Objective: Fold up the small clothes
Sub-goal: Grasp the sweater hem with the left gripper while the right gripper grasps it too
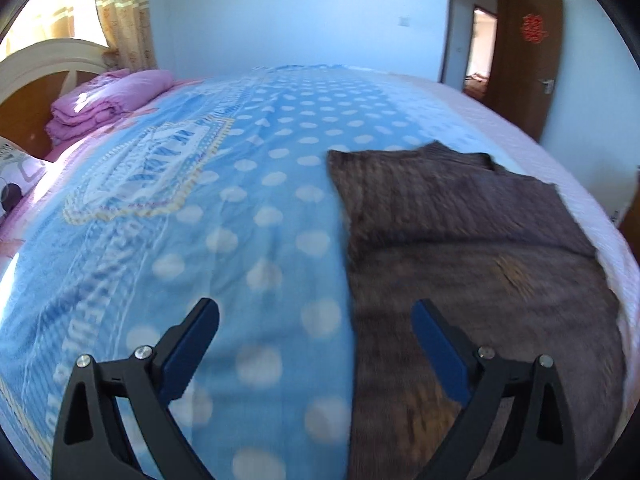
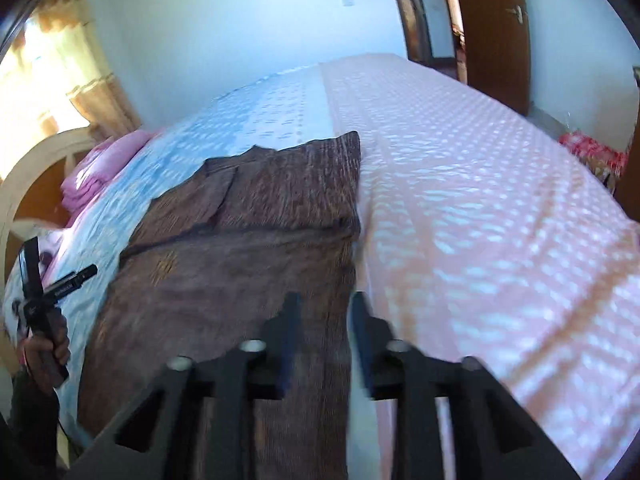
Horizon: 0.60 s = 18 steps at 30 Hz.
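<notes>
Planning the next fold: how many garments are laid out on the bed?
1: a brown knit garment lying flat on the bed. The pink folded pile by the headboard looks like bedding.

The brown garment [image 1: 460,240] is a ribbed knit cloth, matt and slightly fuzzy, with a coarse texture. Under it the blue polka-dot sheet [image 1: 248,216] is thin printed cloth, smooth and matt, with soft creases. Beside that, the pink coverlet [image 2: 480,208] looks like a woven or quilted cloth with a raised, bumpy pattern. The folded pink blanket [image 1: 100,104] is soft cloth with a faint sheen in the sun. The left gripper [image 1: 316,320] is matt black plastic with shiny metal screw heads and blue pads on its fingers [image 1: 436,332]. The door [image 1: 532,60] is smooth brown wood.
</notes>
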Motion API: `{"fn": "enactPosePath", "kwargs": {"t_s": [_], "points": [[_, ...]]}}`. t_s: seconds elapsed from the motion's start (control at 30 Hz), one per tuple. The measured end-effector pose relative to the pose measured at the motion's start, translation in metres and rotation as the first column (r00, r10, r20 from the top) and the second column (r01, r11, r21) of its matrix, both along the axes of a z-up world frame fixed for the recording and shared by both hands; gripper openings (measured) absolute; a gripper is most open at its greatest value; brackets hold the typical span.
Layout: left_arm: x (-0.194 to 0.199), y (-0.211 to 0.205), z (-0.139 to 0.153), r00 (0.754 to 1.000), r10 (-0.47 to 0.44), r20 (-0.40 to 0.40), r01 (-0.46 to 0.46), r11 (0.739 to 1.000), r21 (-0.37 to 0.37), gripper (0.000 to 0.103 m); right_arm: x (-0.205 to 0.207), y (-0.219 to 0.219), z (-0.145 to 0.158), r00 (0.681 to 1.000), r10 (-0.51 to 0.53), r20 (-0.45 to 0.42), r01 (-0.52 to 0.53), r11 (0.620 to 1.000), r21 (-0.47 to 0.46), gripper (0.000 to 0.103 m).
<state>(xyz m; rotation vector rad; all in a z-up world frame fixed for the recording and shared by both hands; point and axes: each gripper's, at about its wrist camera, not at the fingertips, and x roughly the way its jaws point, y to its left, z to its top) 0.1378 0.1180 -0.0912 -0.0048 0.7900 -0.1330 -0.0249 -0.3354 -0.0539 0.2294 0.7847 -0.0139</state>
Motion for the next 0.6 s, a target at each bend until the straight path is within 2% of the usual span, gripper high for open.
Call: {"fn": "enactPosePath", "kwargs": {"t_s": [0.03,0.13,0.27,0.4,0.53,0.57,0.6], "points": [[-0.009,0.002,0.0,1.0,-0.015,-0.001,0.015,1.0,-0.01,0.1,-0.018,0.0,0.004,1.0,0.009,0.005,-0.009,1.0,-0.014,0.053],[-0.05,0.014,-0.006,0.998,-0.064,-0.024,0.062,0.995,-0.072,0.1,-0.049,-0.002,0.002,0.999,0.042,-0.026,-0.042,0.999,0.004,0.054],[-0.083,0.023,-0.018,0.991,-0.107,-0.079,0.095,0.984,-0.151,0.1,-0.076,0.002,-0.018,0.992,0.07,-0.103,-0.069,0.998,0.01,0.054],[-0.113,0.021,-0.028,0.987,-0.126,-0.1,0.11,0.982,-0.152,0.098,-0.09,0.013,-0.047,0.983,0.102,-0.154,-0.095,0.994,0.056,0.054],[-0.128,0.021,-0.039,0.978,-0.136,-0.161,0.105,0.977,-0.187,0.09,-0.089,0.034,-0.075,0.962,0.142,-0.233,-0.137,0.99,0.037,0.054],[-0.133,0.02,-0.042,0.977,-0.135,-0.167,0.104,0.977,-0.186,0.09,-0.089,0.043,-0.079,0.958,0.141,-0.249,-0.153,0.988,-0.031,0.054],[-0.141,0.019,-0.044,0.978,-0.134,-0.161,0.106,0.979,-0.174,0.09,-0.091,0.048,-0.081,0.955,0.147,-0.258,-0.168,0.984,-0.061,0.054]]}}
